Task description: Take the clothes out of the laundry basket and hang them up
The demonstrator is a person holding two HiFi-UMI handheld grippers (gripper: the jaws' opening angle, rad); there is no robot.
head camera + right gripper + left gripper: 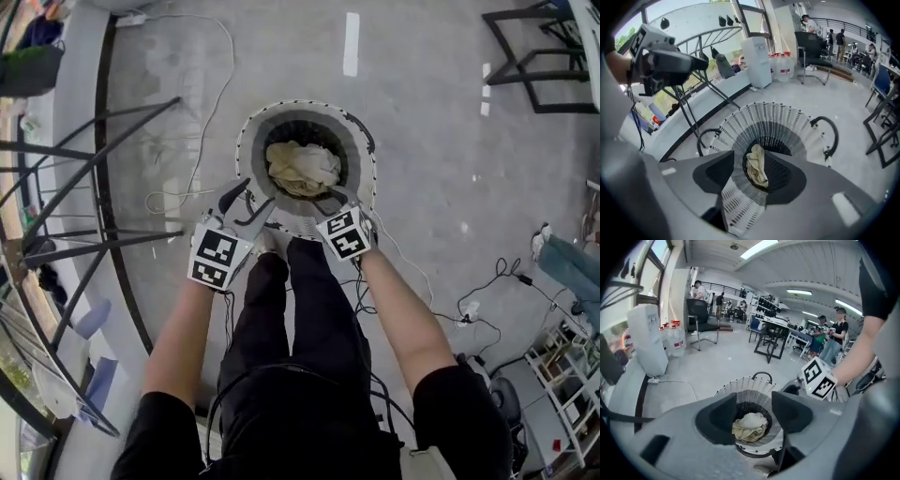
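Clothes [302, 167] here look like one crumpled cream bundle sitting down at the bottom of the round basket [258, 127], which stands on the floor [422, 112] right in front of the person's feet. Nothing is out yet, so I'd call this the very start: the reach-in.

The left claw [753, 413] hangs over the near-left rim with its jaws apart and nothing in them; you look straight through the gap at the bundle. The right claw [750, 173] is at the near-right rim, jaws apart too, and the near wall of the basket runs through the gap, one jaw outside and one inside. I don't see the pads pressing on it.

My take on doing it well:
- get the right claw clear of that wall first, otherwise it pinches basket instead of fabric and probably drags the whole thing along
- go down the middle, since the bundle sits low and the walls narrow toward it
- bite a raised fold on top, not the flat part, so the jaws actually close on cloth
- lift straight up so it doesn't snag the rim

The dark metal rack [94, 150] off to the left is presumably where it gets hung. Mind the cables [211, 103] lying on the floor between the two.
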